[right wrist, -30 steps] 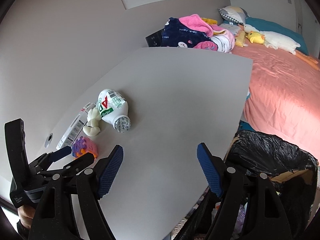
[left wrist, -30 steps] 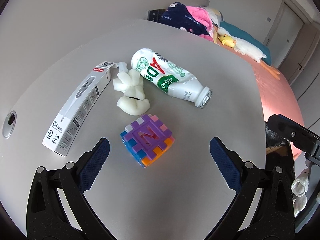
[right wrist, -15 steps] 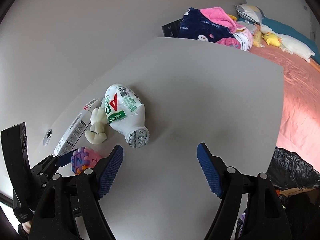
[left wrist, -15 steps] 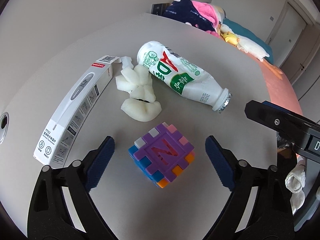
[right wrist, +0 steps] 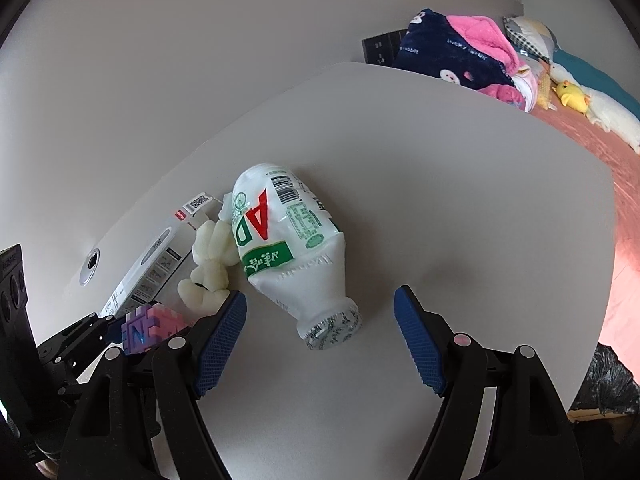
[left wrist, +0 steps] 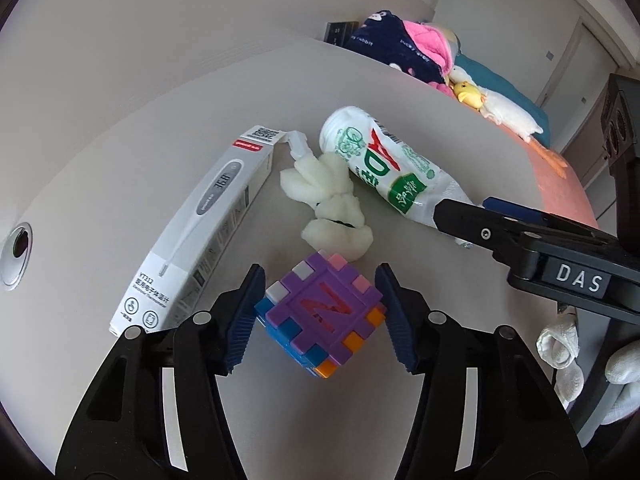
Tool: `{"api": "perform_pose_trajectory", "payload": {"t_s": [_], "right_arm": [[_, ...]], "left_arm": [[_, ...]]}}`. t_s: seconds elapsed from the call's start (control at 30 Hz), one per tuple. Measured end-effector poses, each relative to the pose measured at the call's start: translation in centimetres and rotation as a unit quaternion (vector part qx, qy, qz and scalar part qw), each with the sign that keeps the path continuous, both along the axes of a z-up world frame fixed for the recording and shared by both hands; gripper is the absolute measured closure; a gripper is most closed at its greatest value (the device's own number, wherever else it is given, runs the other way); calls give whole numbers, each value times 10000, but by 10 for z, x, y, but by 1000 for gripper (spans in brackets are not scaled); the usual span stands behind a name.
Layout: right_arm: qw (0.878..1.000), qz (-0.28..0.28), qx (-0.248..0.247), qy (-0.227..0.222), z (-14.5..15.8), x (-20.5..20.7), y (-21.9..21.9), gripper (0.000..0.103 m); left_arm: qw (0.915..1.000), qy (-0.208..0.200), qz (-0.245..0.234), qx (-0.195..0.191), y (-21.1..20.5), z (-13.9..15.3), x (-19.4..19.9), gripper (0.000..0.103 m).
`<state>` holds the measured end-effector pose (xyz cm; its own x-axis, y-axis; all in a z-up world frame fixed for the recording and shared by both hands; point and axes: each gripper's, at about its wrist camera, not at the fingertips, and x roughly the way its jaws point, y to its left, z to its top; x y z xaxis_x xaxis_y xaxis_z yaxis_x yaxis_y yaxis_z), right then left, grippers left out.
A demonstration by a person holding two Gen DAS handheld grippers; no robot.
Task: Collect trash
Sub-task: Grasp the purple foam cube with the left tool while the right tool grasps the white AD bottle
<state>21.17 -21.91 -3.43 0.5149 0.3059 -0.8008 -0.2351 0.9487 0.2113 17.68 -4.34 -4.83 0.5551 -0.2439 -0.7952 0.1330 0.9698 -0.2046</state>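
Observation:
A purple, blue and orange puzzle cube (left wrist: 320, 314) sits on the grey table between the pads of my left gripper (left wrist: 320, 314), which has closed in on its sides. The cube also shows in the right wrist view (right wrist: 150, 328). A white AD drink bottle (right wrist: 288, 248) lies on its side, neck toward my right gripper (right wrist: 320, 340), which is open just short of the neck. The bottle also shows in the left wrist view (left wrist: 384, 172). White foam pieces (left wrist: 328, 204) lie between the bottle and a white thermometer box (left wrist: 200, 232).
A black trash bag (right wrist: 604, 384) hangs past the table's right edge. A pink bed (right wrist: 600, 128) with clothes and plush toys lies beyond. A round cable hole (left wrist: 16, 248) is in the table at left. The wall runs behind the table.
My left gripper moved forward and closed from wide open onto the cube. My right gripper swung left and forward, from near the trash bag toward the bottle's neck.

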Motion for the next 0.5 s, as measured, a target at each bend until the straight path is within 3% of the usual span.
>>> {"api": "perform_pose_trajectory", "payload": {"t_s": [0.5], "right_arm": [[9987,167,-478,9,-20,23,30,27]], "left_arm": [[9995,104,229,-169,17,-3,4,47]]}}
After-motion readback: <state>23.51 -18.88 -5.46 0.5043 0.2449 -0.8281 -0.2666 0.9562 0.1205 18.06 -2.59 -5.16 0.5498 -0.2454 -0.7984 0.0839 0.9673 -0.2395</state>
